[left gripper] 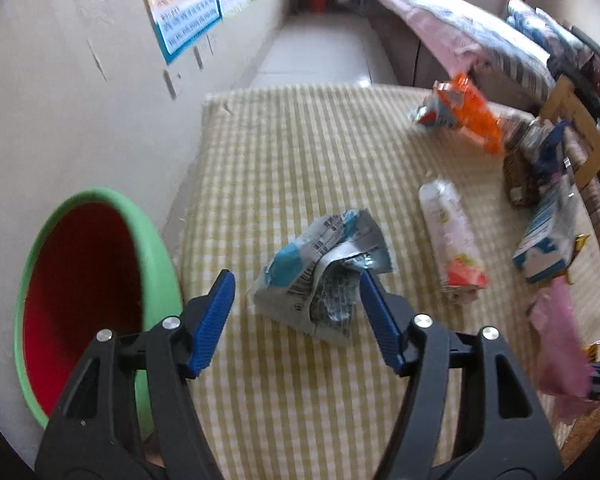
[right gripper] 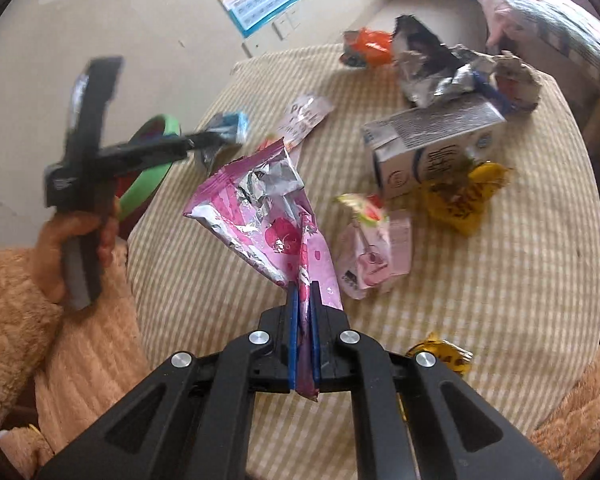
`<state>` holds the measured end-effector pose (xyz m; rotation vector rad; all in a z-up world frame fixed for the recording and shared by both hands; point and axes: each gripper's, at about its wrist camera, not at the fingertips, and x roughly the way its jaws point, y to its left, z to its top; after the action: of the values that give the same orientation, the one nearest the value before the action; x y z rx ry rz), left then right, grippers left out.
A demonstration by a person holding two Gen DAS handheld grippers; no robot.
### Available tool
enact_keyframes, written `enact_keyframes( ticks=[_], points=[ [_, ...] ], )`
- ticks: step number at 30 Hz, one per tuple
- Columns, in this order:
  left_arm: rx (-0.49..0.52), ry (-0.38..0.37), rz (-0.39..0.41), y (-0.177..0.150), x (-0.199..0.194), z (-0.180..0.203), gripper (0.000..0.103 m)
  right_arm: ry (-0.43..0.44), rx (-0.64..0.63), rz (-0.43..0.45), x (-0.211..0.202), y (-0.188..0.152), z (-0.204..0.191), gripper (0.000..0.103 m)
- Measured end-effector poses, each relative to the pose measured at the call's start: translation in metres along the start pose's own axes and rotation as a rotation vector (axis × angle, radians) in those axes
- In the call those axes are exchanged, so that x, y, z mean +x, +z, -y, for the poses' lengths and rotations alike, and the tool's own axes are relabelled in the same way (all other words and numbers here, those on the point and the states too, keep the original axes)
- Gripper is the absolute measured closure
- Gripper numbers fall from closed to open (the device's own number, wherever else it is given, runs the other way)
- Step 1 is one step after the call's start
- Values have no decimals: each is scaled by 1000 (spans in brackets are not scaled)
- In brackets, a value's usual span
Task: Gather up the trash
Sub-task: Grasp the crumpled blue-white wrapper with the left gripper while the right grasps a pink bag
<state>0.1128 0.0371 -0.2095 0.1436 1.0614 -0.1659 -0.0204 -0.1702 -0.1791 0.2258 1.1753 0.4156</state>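
Observation:
A crumpled blue-and-silver wrapper (left gripper: 320,264) lies on the yellow checked tablecloth (left gripper: 300,152). My left gripper (left gripper: 296,276) stands open around it: the right pad touches its edge and the left pad is clear of it. A green bin with a red inside (left gripper: 160,248) sits just left of the table edge. In the right wrist view my right gripper (right gripper: 304,290) is shut on a pink foil wrapper (right gripper: 260,208), held above the cloth. The same view shows a hand holding the left gripper (right gripper: 216,136) at the blue wrapper (right gripper: 232,124), above the bin (right gripper: 148,184).
More litter lies on the table: a white-and-pink packet (left gripper: 452,240), an orange wrapper (left gripper: 468,116), a blue-and-white carton (right gripper: 432,148), a yellow wrapper (right gripper: 464,200), torn silver foil (right gripper: 432,68) and a small pink carton (right gripper: 372,256). A wall runs along the left, a wooden chair (left gripper: 580,120) stands right.

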Motion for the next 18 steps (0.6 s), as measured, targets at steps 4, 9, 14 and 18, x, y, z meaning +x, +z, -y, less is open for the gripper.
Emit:
enact_keyframes(
  ticks=[4, 9, 14, 18],
  points=[
    [-9, -38, -63, 5, 19, -2, 41, -1, 7, 4, -3, -7, 6, 98],
    [-62, -49, -94, 4, 28, -10, 47, -3, -10, 18, -4, -10, 5, 98],
    [-52, -54, -64, -3, 10, -7, 65, -5, -13, 28, -4, -10, 6, 98],
    [-68, -67, -33, -17, -15, -3, 71, -10, -18, 37, -7, -8, 5, 98]
  ],
)
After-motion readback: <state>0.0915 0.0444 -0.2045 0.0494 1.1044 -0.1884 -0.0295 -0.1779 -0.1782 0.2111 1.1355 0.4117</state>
